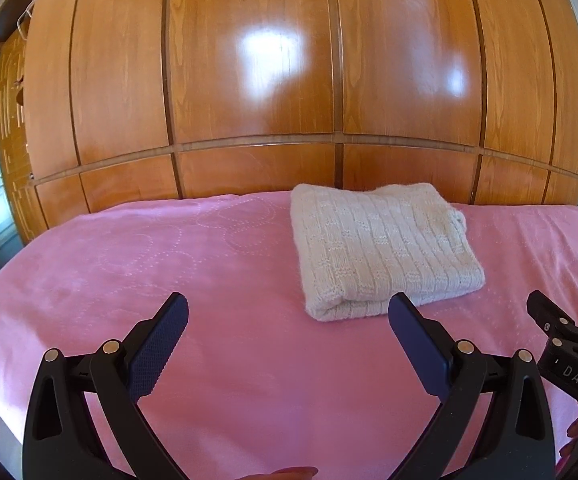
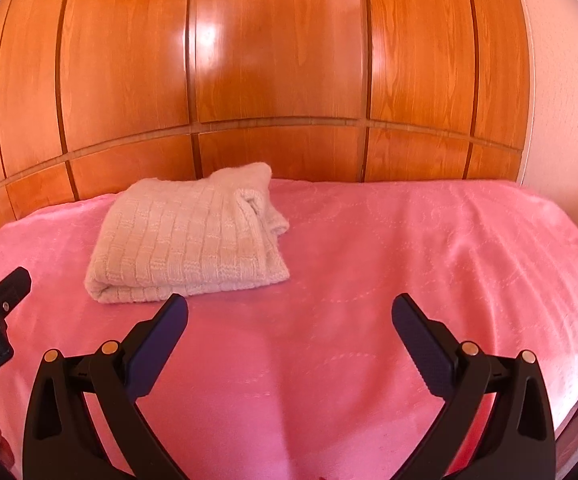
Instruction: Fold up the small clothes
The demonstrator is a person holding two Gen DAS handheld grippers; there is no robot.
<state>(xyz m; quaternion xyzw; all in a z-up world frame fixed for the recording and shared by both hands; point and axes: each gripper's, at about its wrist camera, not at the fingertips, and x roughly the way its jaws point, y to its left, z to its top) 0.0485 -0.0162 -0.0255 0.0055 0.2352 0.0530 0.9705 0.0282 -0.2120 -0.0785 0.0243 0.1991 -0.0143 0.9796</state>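
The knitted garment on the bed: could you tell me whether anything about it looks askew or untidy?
Mostly neat: the cream knit garment lies folded on the pink blanket, but one part bunches out unevenly at its far right corner. Both grippers are open and clear of it.

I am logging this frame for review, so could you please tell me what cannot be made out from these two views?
- Cream knitted garment, folded on the pink bedspread: its type and underside are hidden by its own folds, both views.
- Right gripper: cut off by the left view's right edge; shown whole in its own view.
- Person: only a fingertip at the left view's bottom edge.
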